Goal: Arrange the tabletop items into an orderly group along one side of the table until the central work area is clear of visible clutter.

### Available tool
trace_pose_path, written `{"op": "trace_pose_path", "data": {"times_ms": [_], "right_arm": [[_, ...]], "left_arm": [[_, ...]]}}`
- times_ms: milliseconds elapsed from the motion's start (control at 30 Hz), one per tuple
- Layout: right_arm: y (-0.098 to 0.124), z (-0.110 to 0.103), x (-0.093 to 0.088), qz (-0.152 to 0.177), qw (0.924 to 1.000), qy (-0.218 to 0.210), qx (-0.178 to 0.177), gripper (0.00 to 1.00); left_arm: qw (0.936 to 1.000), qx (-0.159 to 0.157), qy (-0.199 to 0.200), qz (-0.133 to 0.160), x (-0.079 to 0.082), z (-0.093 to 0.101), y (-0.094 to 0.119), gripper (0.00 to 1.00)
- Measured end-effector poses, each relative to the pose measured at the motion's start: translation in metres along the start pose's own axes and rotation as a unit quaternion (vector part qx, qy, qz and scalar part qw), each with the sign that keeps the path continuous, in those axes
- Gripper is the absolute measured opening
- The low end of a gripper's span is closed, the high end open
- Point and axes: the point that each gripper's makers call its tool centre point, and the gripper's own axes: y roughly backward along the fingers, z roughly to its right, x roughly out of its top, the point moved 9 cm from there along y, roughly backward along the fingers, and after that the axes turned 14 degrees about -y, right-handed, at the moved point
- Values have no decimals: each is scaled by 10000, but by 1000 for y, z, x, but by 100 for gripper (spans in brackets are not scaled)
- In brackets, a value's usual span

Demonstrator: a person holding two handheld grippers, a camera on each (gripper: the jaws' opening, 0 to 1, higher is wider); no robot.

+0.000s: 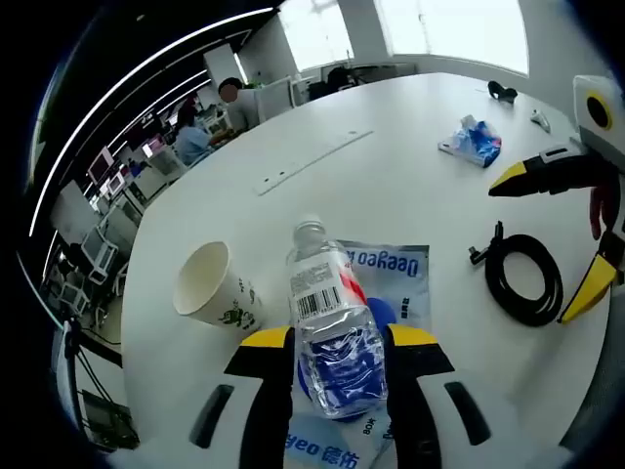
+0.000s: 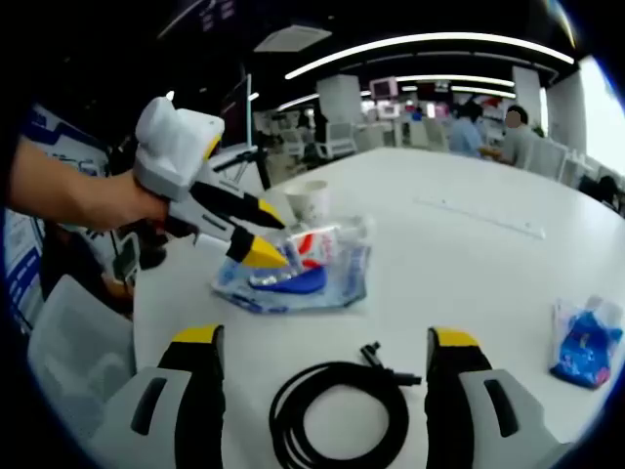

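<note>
- the left claw (image 1: 340, 363) is clenched on the clear water bottle (image 1: 332, 322), which lies tipped across a blue-printed plastic packet (image 1: 395, 266) near the tabletop (image 1: 391, 147) edge closest to the person; in the right gripper view the same claw (image 2: 264, 239) pinches the bottle (image 2: 317, 244).
- the right claw (image 2: 327, 391) is released, jaws wide apart over the coiled black cable (image 2: 337, 415), not touching it.
- judging by the layout, the tidying is at an early stage: the paper cup (image 1: 215, 288), the cable, the blue-and-white pouch (image 1: 474, 140) and small dark items (image 1: 502, 91) near the far edge are well apart, not grouped.
- a long pale strip (image 1: 312, 161) lies mid-tabletop.
- hard to tell: whether the bottle is lifted clear of the packet; the packet's near end is cut off by the jaws; the far items are too small to name.
</note>
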Motion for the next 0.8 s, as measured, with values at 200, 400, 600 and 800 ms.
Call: {"op": "trace_pose_path", "data": {"times_ms": [200, 400, 600, 800], "right_arm": [[-1, 1, 0, 9, 10000, -17, 25, 83], [0, 5, 0, 10, 10000, -70, -5, 83], [0, 8, -2, 6, 9999, -124, -39, 82], [1, 12, -3, -9, 9998, -170, -76, 82]], "left_arm": [[9988, -18, 484, -40, 1, -4, -7, 38], [9982, -6, 589, -90, 3, -7, -13, 40], [9977, 23, 651, -164, 6, -10, -19, 41], [9965, -10, 776, -299, 4, -10, -24, 43]]}}
